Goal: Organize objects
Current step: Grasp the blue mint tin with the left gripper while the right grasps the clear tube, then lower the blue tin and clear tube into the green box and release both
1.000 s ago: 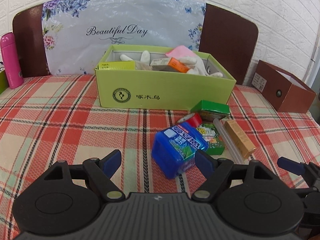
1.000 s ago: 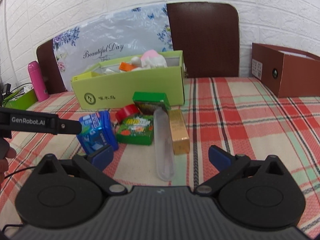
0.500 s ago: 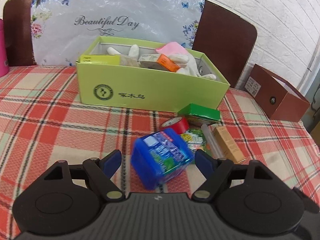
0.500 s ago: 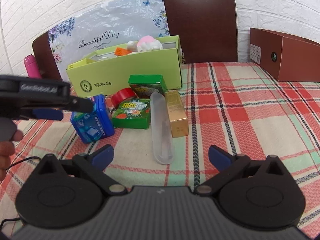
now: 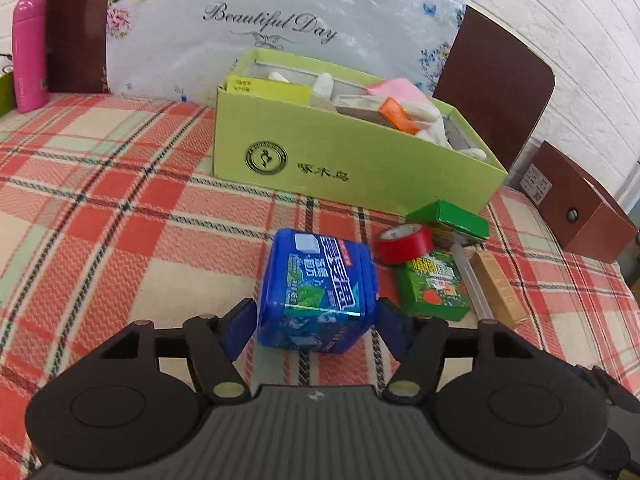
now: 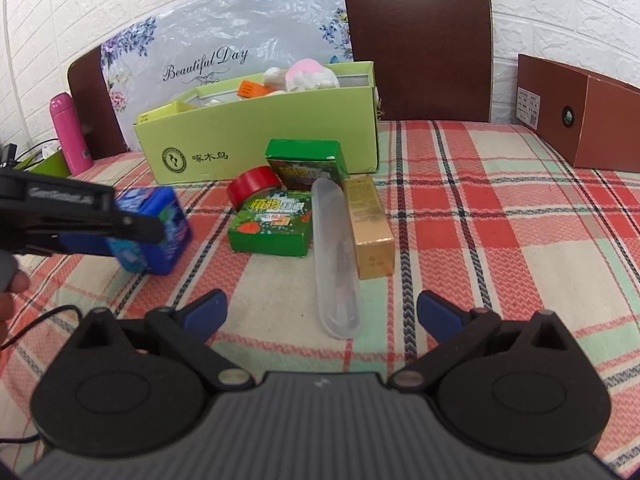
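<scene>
My left gripper (image 5: 316, 320) is shut on a blue gum container (image 5: 318, 290), its blue pads against both sides; it also shows in the right wrist view (image 6: 160, 236), lifted and tilted. The lime-green box (image 5: 352, 164) holding several items stands behind it. On the cloth lie a red tape roll (image 5: 404, 242), two green boxes (image 5: 434, 288) (image 5: 450, 222), a clear plastic case (image 6: 334, 256) and a gold box (image 6: 368, 226). My right gripper (image 6: 320, 312) is open and empty, just short of the clear case.
A brown box (image 6: 580, 116) sits at the right on the plaid tablecloth (image 5: 100, 208). A pink bottle (image 5: 28, 54) stands at the far left. A floral "Beautiful Day" sheet (image 5: 260, 28) leans on brown chairs behind.
My left gripper moved forward around the blue container and closed on it. The right gripper stayed open and drifted slightly closer to the clear case.
</scene>
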